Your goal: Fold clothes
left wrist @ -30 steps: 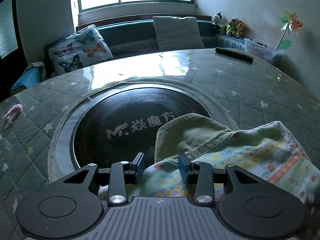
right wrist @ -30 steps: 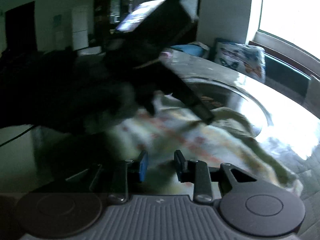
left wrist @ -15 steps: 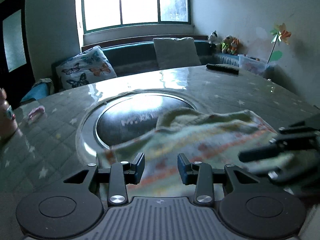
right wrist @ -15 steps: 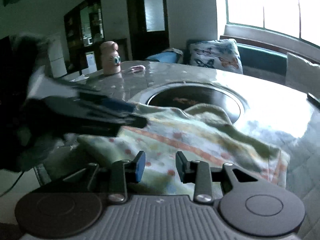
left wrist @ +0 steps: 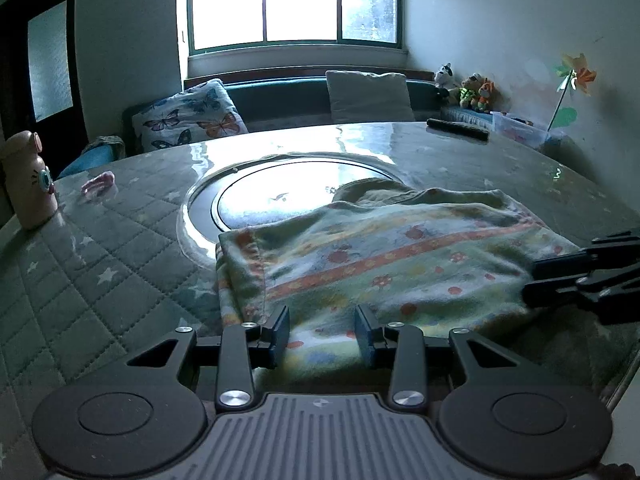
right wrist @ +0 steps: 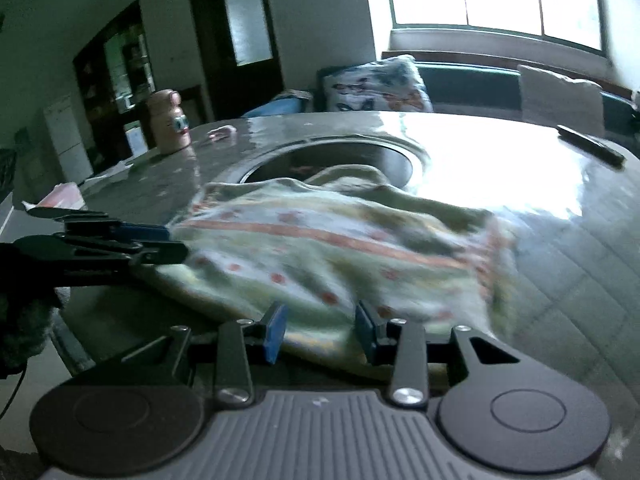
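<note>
A pale green garment [left wrist: 384, 264] with orange stripes and red flower dots lies folded flat on the round table, partly over the dark glass turntable [left wrist: 280, 196]. It also shows in the right wrist view [right wrist: 332, 248]. My left gripper [left wrist: 322, 334] is open and empty at the garment's near edge. My right gripper [right wrist: 318, 330] is open and empty at the garment's near edge. Each gripper shows from the side in the other's view: the right one [left wrist: 560, 280], the left one [right wrist: 160, 244].
The quilted star table cover [left wrist: 104, 264] surrounds the turntable. A pink bottle [left wrist: 26, 180] and a small pink item [left wrist: 98, 184] sit at the left. A dark remote [left wrist: 458, 129] lies at the far right. A bench with cushions [left wrist: 188, 120] runs under the window.
Both grippers have drawn back from the garment toward the table's near edge. The garment, bunched a second ago, now lies spread flat in a fold.
</note>
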A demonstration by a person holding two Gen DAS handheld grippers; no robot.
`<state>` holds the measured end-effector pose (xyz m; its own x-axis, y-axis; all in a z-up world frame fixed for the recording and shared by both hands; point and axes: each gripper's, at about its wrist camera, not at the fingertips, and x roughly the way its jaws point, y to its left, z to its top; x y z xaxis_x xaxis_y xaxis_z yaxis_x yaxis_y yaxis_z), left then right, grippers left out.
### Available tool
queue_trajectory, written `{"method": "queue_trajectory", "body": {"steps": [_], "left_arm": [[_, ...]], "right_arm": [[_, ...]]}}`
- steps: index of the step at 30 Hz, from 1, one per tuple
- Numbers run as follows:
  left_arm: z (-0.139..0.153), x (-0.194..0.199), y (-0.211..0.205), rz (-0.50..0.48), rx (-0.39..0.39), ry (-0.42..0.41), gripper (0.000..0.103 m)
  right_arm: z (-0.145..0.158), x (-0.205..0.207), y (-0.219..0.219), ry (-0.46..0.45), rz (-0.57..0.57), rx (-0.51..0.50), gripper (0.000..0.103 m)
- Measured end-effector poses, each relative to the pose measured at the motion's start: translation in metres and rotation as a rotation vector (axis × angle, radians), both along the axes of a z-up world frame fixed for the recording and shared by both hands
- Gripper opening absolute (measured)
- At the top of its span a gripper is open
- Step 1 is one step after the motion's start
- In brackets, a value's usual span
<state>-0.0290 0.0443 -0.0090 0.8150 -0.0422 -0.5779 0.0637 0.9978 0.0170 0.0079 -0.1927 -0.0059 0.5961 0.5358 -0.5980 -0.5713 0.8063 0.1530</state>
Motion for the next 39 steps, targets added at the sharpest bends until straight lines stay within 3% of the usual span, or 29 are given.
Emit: {"method": "queue_trajectory", "body": {"steps": [8, 15, 24, 31, 39], "left_arm": [[0.000, -0.002, 0.000, 0.004, -0.004, 0.002, 0.039], [0.000, -0.003, 0.001, 0.005, -0.008, 0.005, 0.039], [0.007, 0.004, 0.007, -0.001, -0.004, 0.022, 0.039], [0.022, 0.036, -0.002, -0.028, -0.003, -0.001, 0.039], [0.025, 0.097, -0.009, -0.066, -0.039, 0.037, 0.039]], "right_arm": [[0.004, 0.002, -0.032, 0.005, -0.096, 0.003, 0.036], [0.013, 0.011, -0.027, -0.013, -0.120, 0.046, 0.039], [0.007, 0.034, -0.031, 0.028, -0.157, 0.047, 0.040], [0.016, 0.060, -0.009, 0.000, -0.106, 0.038, 0.041], [0.015, 0.105, 0.022, 0.048, -0.056, 0.062, 0.041]]}}
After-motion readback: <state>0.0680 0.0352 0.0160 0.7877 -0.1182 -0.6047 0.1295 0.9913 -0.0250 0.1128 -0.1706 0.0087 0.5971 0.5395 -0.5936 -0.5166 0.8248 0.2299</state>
